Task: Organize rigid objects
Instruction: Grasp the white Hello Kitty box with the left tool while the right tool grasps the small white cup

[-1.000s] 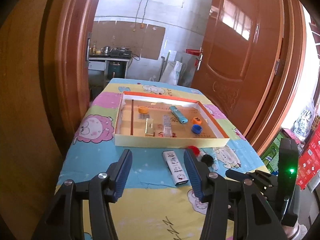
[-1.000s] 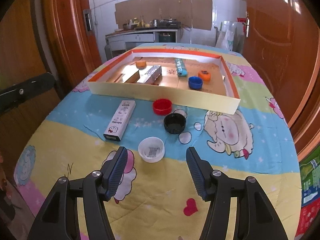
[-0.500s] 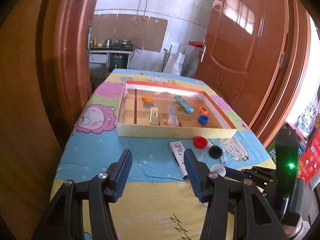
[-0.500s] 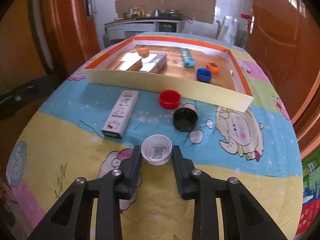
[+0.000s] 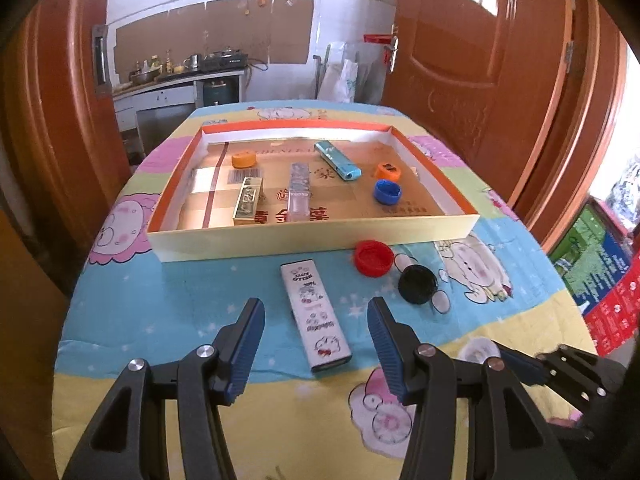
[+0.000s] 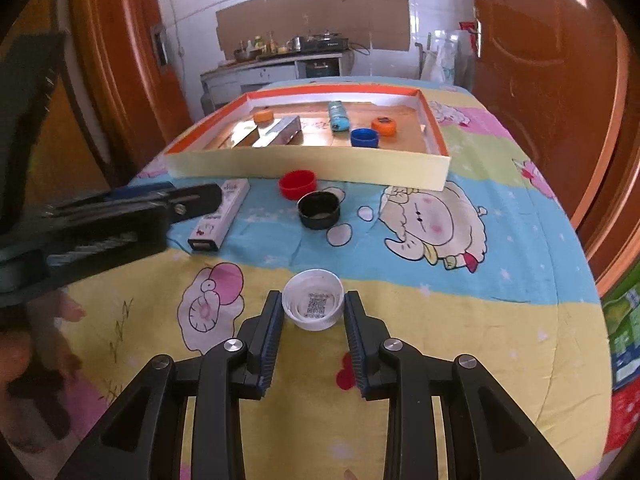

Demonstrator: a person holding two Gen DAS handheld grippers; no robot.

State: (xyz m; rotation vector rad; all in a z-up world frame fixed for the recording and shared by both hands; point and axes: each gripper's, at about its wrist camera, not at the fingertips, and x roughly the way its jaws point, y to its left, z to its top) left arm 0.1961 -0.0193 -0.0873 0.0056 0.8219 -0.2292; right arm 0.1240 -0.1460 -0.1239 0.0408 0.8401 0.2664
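Right gripper now clamped on white cap, was apart; left gripper apart, closer over white box. Ready for tray.

Both wrist fisheyes look steeply down and toward twelve o'clock, close above the cartoon-print tablecloth, sharing the shallow orange-rimmed cardboard tray; edges possibly warped.

Six bottle caps, four small boxes, one tray.
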